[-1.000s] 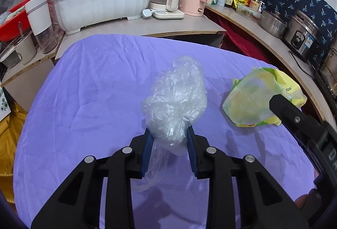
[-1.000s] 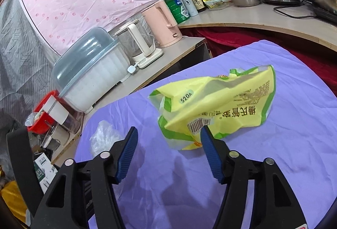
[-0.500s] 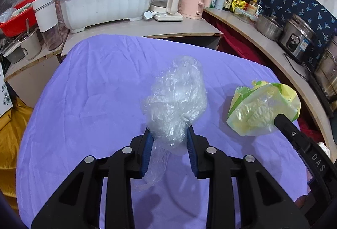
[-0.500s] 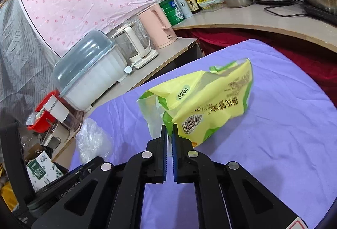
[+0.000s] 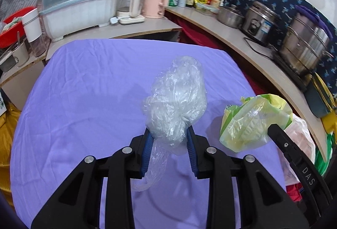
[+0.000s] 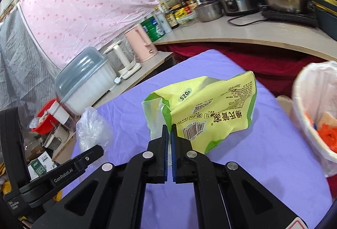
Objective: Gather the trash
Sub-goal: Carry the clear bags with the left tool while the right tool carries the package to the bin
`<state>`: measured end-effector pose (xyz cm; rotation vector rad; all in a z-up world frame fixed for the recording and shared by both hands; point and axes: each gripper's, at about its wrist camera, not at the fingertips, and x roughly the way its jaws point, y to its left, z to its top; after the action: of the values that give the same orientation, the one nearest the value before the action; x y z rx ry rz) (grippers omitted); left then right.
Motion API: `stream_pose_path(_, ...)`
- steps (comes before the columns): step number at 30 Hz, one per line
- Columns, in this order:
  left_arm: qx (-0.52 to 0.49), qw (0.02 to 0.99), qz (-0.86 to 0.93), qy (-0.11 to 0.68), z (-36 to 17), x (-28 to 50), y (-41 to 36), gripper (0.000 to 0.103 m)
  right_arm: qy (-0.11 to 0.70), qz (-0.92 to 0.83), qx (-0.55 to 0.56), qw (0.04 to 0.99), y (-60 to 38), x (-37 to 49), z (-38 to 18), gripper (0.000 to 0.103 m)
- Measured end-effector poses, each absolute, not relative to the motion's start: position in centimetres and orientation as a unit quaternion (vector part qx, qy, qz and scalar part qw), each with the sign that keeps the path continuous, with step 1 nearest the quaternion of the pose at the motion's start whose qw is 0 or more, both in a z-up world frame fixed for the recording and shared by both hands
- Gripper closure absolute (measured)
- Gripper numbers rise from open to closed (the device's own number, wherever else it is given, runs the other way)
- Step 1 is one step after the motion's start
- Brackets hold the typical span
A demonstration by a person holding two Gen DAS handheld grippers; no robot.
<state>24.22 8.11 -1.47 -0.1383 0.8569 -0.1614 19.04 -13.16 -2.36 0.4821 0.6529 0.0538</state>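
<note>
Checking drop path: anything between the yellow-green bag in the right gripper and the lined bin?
Right wrist view: only bare purple tablecloth lies between the yellow-green bag, pinched in the right gripper, and the lined bin.

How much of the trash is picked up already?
Both pieces are grabbed: the left gripper holds the clear plastic bag, the right gripper pinches the yellow wrapper. Neither is in the lined bin yet; dropping them in is left.

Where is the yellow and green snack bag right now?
The crinkled yellow and green plastic snack bag is pinched by its edge in the right gripper, lifted over the purple tablecloth, left of the white-lined trash bin.
</note>
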Motion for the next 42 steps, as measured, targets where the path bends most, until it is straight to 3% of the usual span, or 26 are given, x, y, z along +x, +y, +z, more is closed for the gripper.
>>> stream_pose_path(13, -0.016, 0.901, -0.181, 0.395, 1.8, 17.7, -4.1, 0.074, 0.259, -0.063, 0.262, 0.928, -25.0, 10.0, 1.0, 0.1)
stream_pose_path(23, 0.011, 0.891, -0.22, 0.396, 1.8, 15.3, -10.9, 0.074, 0.256, -0.116, 0.283, 0.917, -32.9, 8.1, -0.3, 0.099)
stream_pose_path(31, 0.025, 0.885, -0.228, 0.404, 1.3, 15.3, -14.1, 0.074, 0.275, -0.136, 0.3, 0.903, -35.7, 8.4, -3.0, 0.088)
stream_pose_path(35, 0.032, 0.882, -0.235, 0.408, 1.0, 15.4, -15.6, 0.074, 0.265, -0.148, 0.302, 0.904, -36.6, 7.5, -3.2, 0.067)
stream_pose_path(42, 0.046, 0.873, -0.252, 0.415, 0.2, 15.1, -18.6, 0.074, 0.252, -0.156, 0.322, 0.899, -38.7, 5.9, -3.2, 0.067)
